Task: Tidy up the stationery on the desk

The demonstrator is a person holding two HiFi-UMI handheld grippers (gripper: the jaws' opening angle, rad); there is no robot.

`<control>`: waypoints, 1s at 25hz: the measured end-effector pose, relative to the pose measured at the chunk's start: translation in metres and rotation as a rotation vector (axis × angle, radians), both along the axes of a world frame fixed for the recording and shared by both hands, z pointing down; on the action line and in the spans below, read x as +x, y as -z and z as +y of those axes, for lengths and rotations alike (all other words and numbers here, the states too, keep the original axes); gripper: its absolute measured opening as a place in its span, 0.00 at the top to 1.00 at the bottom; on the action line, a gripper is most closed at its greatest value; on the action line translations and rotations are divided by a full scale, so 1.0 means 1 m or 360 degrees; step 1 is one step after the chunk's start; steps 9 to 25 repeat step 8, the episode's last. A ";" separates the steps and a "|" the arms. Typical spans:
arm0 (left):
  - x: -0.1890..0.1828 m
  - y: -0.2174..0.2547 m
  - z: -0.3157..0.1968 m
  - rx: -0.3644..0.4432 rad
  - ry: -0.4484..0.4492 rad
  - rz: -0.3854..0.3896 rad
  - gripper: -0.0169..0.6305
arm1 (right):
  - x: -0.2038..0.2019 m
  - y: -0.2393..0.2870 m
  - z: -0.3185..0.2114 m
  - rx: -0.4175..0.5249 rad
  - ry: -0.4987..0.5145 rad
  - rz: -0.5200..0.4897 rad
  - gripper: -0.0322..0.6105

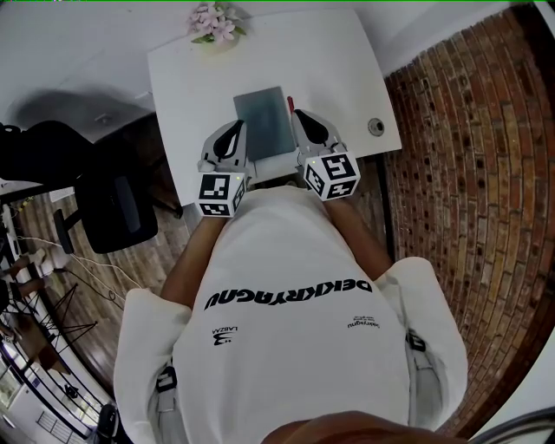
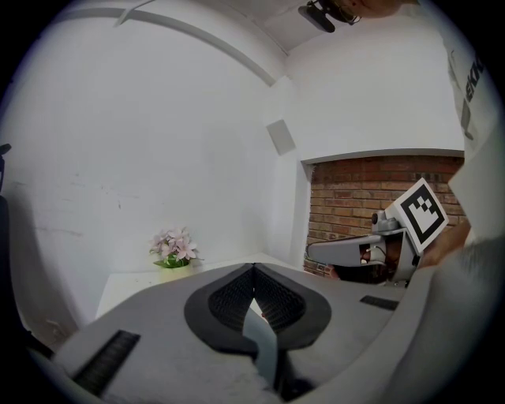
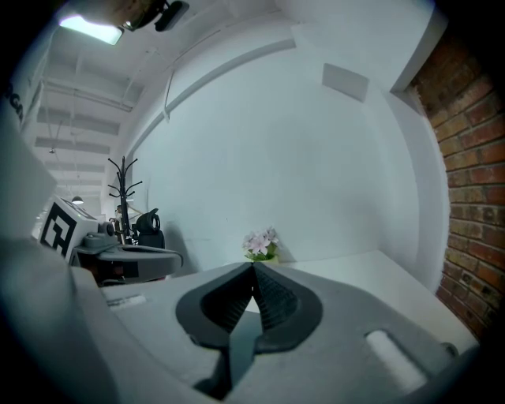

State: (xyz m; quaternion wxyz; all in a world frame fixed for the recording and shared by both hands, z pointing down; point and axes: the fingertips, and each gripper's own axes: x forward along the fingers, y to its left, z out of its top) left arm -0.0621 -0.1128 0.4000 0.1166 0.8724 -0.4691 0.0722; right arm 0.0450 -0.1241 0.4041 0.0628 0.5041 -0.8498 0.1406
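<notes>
A grey-blue notebook [image 1: 264, 121] lies flat on the white desk [image 1: 338, 61], near its front edge. A thin red pen [image 1: 291, 104] lies just right of the notebook. My left gripper [image 1: 236, 132] rests at the notebook's left side and my right gripper [image 1: 302, 117] at its right side, close to the pen. In the left gripper view the jaws [image 2: 252, 269] are shut with nothing between them. The right gripper view shows the same: jaws [image 3: 254, 269] shut and empty. Each gripper sees the other beside it, the right gripper [image 2: 355, 252] and the left gripper [image 3: 130, 256].
A small pot of pink flowers [image 1: 215, 22] stands at the desk's far edge, flowers [image 2: 173, 248] ahead. A round fitting [image 1: 375, 127] sits at the desk's right front corner. A black office chair [image 1: 108, 204] stands left of the desk, a brick wall [image 1: 468, 156] on the right.
</notes>
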 end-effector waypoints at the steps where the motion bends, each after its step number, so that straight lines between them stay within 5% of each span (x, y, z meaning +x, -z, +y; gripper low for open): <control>1: 0.000 0.000 0.000 -0.0002 0.0000 0.0000 0.98 | 0.000 0.000 0.000 -0.0002 -0.0001 0.0002 0.95; 25: -0.004 -0.003 0.002 -0.0004 -0.0004 0.0003 0.98 | -0.004 -0.003 0.001 -0.0009 0.0002 0.0008 0.95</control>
